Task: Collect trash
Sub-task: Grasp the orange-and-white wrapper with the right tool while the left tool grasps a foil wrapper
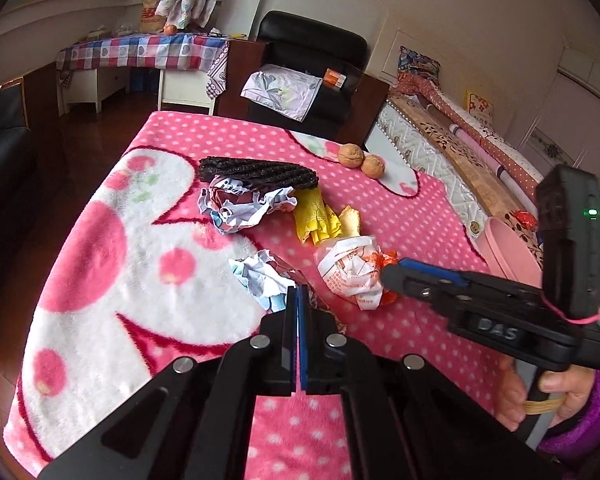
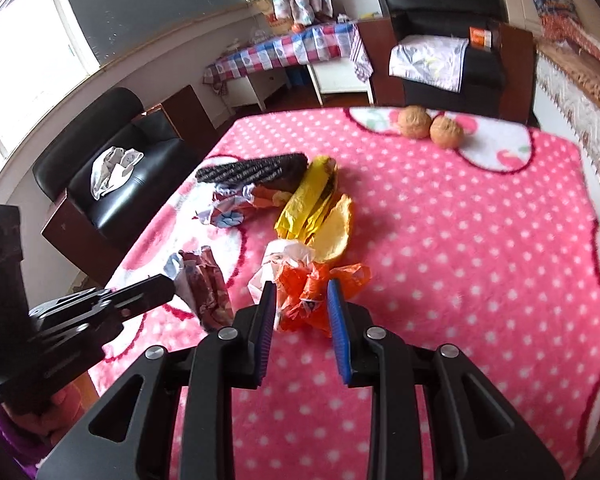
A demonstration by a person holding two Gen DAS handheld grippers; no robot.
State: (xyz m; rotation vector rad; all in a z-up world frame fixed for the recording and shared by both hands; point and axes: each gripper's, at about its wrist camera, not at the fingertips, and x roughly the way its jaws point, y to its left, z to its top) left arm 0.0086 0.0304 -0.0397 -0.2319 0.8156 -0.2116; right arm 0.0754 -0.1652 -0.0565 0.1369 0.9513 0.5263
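Trash lies on a pink dotted blanket (image 1: 380,216). My left gripper (image 1: 298,292) is shut, its tips at a crumpled blue-white wrapper (image 1: 260,276); whether it grips the wrapper is unclear. It also shows in the right wrist view (image 2: 168,286) beside that wrapper (image 2: 204,292). My right gripper (image 2: 302,292) is open around an orange-and-white crumpled wrapper (image 2: 308,284), seen in the left wrist view too (image 1: 352,272) with the gripper (image 1: 392,276) at it. A yellow wrapper (image 2: 312,204), another crumpled wrapper (image 1: 240,204) and a black ridged piece (image 1: 260,170) lie beyond.
Two walnuts (image 1: 362,160) sit near the blanket's far edge. A pink bin (image 1: 508,248) stands at the right. A black armchair (image 1: 312,64) stands behind the table, another (image 2: 112,176) to its left. A mattress (image 1: 440,152) runs along the right.
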